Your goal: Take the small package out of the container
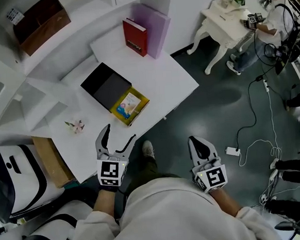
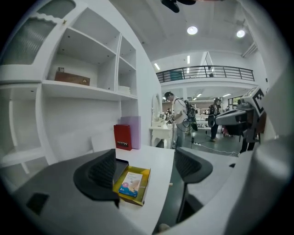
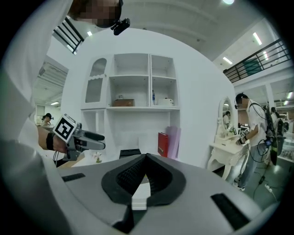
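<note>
A shallow yellow container (image 1: 140,109) lies open near the white table's front edge, its black lid (image 1: 106,86) beside it. Inside lies a small package (image 1: 128,104) printed in blue and cream, also in the left gripper view as the package (image 2: 131,182) in the container (image 2: 146,184). My left gripper (image 1: 120,133) hovers open just short of the table edge, aimed at the container and apart from it; its fingers (image 2: 98,172) frame the package. My right gripper (image 1: 194,139) is over the dark floor, jaws shut and empty (image 3: 146,158).
A red book (image 1: 135,37) and a purple box (image 1: 155,26) stand at the table's back. A small flower (image 1: 76,126) lies left of the container. A brown box (image 1: 41,22) sits on the shelf. A cardboard box (image 1: 52,161) stands by the table. Cables (image 1: 253,119) cross the floor.
</note>
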Demonstrator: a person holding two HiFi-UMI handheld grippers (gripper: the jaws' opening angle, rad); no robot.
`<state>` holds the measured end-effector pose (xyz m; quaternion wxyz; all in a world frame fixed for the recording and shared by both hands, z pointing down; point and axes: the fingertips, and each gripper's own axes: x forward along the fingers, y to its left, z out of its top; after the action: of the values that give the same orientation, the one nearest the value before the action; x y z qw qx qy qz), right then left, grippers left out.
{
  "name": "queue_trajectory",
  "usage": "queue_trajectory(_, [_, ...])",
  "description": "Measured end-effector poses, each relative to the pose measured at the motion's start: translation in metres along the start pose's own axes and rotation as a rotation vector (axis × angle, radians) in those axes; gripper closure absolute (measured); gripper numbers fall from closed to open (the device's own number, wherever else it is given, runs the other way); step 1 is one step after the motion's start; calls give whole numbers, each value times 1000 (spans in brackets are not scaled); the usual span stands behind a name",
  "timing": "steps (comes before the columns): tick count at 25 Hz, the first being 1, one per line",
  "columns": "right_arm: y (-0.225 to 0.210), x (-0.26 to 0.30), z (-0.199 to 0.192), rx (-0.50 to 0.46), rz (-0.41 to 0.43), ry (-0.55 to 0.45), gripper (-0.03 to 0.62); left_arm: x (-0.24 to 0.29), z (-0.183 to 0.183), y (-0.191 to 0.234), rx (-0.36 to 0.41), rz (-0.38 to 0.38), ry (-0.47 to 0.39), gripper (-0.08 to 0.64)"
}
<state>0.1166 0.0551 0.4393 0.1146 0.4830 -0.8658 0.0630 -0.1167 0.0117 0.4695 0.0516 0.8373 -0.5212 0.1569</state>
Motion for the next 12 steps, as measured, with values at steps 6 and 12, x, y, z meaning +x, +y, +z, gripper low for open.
queue_trajectory(6, [-24, 69, 33, -12, 4, -51, 568, 59, -11, 35, 39, -31, 78, 152])
queue_trajectory(12, [-38, 108, 39, -4, 16, -34, 568, 109, -39, 49, 66, -68, 181, 152])
